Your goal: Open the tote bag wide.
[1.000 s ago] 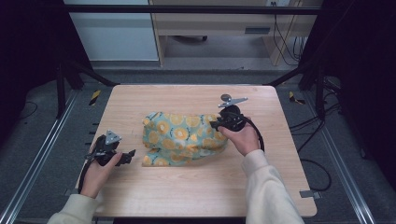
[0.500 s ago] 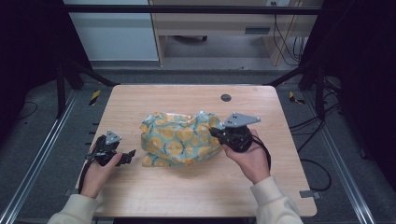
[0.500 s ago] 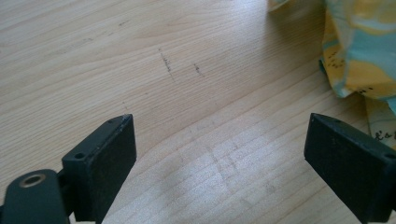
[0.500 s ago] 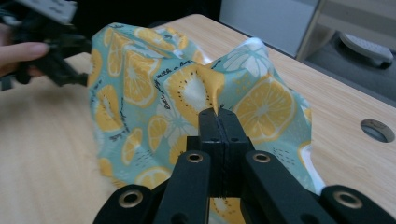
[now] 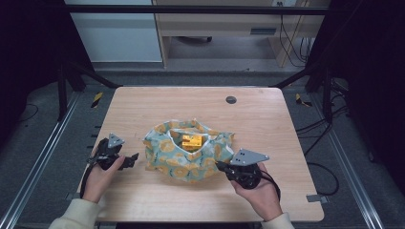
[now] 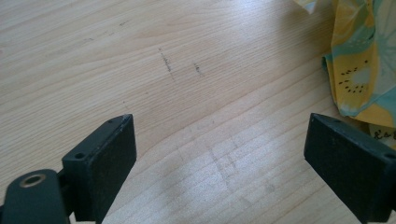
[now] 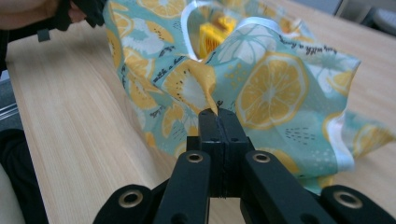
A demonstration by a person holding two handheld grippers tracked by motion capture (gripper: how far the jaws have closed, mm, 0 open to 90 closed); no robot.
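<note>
A lemon-print cloth lies bunched at the middle of the wooden counter, its edges gathered up around a small yellow block that sits in the hollow at its centre. The cloth appears to be arranged as a wrap, with the block kept inside by the raised folds.

A corner of the cloth is pinched by the right claw, whose jaws are pressed together on the fabric; in the high view this claw is seen at the cloth's near right edge. The corner is probably held so that it can be drawn over the block or pulled clear, though which is intended cannot be told.

The left claw is held wide apart over bare wood, holding nothing, just beside the cloth's left edge; in the high view it is pointed toward the cloth, apparently kept ready for a second corner.

Small dark script is printed among the lemons; "milk" seems legible, the rest is too blurred. No brand can be made out.
</note>
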